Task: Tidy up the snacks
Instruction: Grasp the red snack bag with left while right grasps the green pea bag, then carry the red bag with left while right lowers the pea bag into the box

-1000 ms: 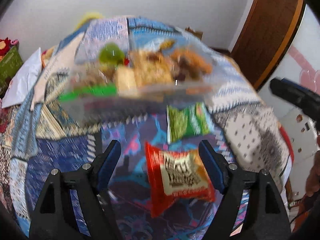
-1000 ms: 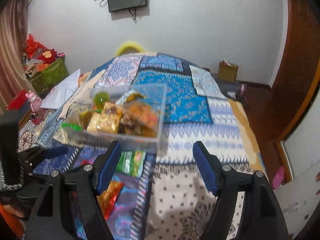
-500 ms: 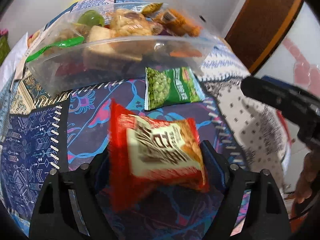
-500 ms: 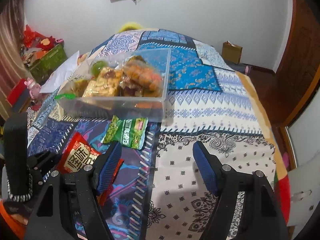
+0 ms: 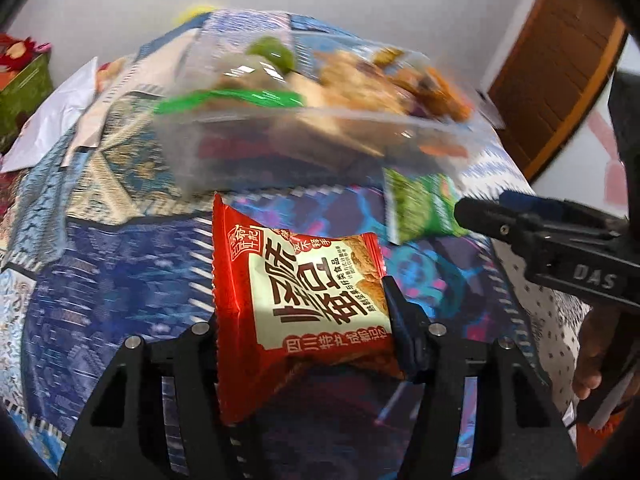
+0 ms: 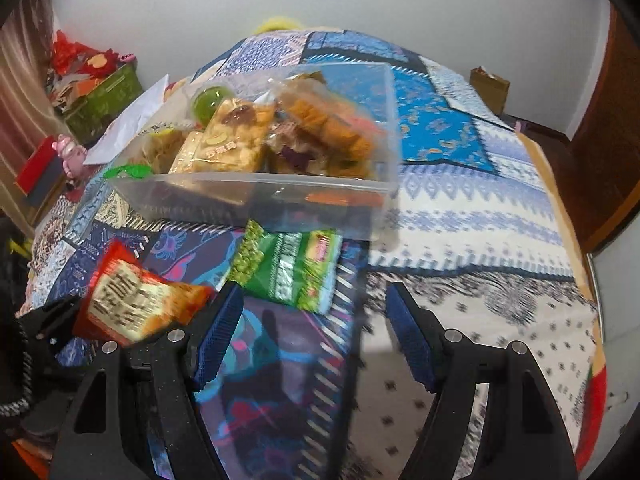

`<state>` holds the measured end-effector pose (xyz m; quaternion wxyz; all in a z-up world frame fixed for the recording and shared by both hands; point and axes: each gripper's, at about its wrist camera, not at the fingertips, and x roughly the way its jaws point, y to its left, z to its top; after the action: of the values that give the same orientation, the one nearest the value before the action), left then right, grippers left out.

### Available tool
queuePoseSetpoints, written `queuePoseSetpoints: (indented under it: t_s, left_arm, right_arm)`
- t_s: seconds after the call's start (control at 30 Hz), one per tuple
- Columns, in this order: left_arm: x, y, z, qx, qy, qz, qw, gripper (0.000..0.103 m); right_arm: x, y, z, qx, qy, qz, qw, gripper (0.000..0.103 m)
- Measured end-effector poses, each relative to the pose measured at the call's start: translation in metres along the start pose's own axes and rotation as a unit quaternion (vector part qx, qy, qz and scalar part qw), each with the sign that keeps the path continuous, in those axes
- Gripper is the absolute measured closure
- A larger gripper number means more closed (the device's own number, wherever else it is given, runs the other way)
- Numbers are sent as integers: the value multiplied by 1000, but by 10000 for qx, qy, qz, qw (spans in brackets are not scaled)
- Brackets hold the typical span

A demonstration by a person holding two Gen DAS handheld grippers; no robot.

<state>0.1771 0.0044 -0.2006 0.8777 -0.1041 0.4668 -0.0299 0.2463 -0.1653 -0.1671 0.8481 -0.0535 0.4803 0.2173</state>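
Observation:
A red snack packet [image 5: 304,280] with a cream label sits between the fingers of my left gripper [image 5: 304,308]. The jaws are closing and the right pad [image 5: 394,312] presses its crumpled edge; the left pad is hidden behind it. From the right wrist view the same red packet [image 6: 136,304] shows at the far left. A green pea packet [image 6: 288,268] lies flat on the bedcover, just beyond my right gripper [image 6: 313,304], which is open with nothing between its fingers. Behind both stands a clear plastic box [image 6: 260,184] piled with several snacks, also seen as the blurred box [image 5: 320,136].
All of this lies on a bed with a patchwork cover [image 6: 460,208]. A green box of red items [image 6: 100,100] and a white sheet [image 6: 132,120] are at the left. A wooden door [image 5: 560,60] stands at the right, a cardboard box [image 6: 490,88] by the wall.
My left gripper moved in around the red packet and its jaws narrowed onto it. My right gripper sank toward the green packet, still open.

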Motion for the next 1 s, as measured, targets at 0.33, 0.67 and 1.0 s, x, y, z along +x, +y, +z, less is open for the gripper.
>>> queuePoseSetpoints:
  t_s: [0.33, 0.67, 1.0]
  left_arm:
    - [-8, 35, 11, -290, -241, 169, 9991, 44]
    - [-12, 33, 17, -255, -372, 182, 9988, 44]
    - [-53, 21, 38, -175, -880, 89, 9959, 44]
  right_arm:
    - [48, 16, 10, 16, 426, 176, 9989, 24]
    - [34, 20, 2, -158, 266, 116, 9995, 47]
    - [-22, 12, -2, -162, -199, 320, 9992, 55]
